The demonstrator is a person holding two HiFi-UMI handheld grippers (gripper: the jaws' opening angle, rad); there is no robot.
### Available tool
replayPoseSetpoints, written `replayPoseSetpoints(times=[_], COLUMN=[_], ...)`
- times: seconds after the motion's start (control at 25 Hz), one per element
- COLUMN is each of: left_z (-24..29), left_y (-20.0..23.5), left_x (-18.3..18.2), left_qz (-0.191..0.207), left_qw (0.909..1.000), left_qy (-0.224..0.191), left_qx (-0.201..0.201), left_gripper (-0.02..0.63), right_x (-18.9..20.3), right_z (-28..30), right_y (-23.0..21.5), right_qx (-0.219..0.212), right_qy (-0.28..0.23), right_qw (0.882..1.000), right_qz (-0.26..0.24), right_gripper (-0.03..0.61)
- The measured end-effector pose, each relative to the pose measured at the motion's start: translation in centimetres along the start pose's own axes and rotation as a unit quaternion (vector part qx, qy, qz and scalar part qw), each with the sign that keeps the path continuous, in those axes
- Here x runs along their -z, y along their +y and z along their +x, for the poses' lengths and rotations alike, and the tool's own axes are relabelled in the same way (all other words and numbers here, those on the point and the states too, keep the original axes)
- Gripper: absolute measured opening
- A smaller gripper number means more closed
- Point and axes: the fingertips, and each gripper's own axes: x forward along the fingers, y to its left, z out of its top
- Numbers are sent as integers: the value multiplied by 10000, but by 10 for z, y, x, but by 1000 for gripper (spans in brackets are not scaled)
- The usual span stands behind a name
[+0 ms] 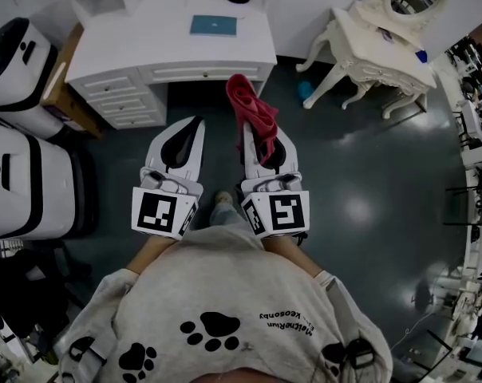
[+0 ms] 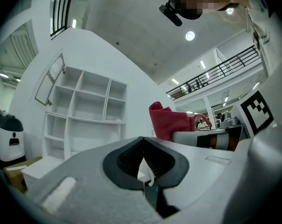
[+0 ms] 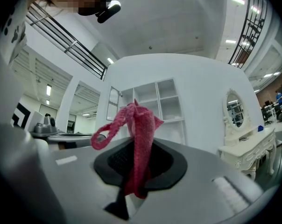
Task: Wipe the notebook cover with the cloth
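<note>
Cloth: red, clamped in R gripper, loose end flopping up. L gripper: jaws together, empty. Notebook: teal, flat on desk, well ahead of both. Tip: reach fwd, press cloth flat on cover, even strokes, L steadying edge

The cloth is a deep pink-red. The notebook has a plain teal-blue cover, and the table under it is white. The left tool and the right tool are white with black inner pads. The left cube and the right cube show black square patterns on white. The floor is dark grey-green and shiny. The sweatshirt is light grey with black paw prints. The vanity is cream-white.
</note>
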Motion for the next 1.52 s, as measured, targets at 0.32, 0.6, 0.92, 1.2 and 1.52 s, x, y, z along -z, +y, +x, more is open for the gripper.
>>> replayPoseSetpoints(times=[0.32,0.6,0.92,1.2,1.52], left_z=[83,119,131,157,214], left_y=[28,40,57,81,135], left_x=[12,24,39,44,52], left_qz=[36,46,-40,-76,-54], left_qw=[9996,9991,9986,9988,9995], left_qy=[-19,31,156,208,181], left_qx=[-265,-417,-511,-439,-249], left_gripper=[-2,-2,-2,-2,-2], right_x=[12,26,39,47,57], right_z=[76,112,127,157,231], right_y=[-59,-84,-89,-100,-115], right_qx=[-277,-456,-448,-298,-157], right_qy=[31,82,187,220,188], right_qw=[9996,9988,9986,9991,9995], right_qz=[64,143,199,219,182], right_gripper=[48,48,48,48,48])
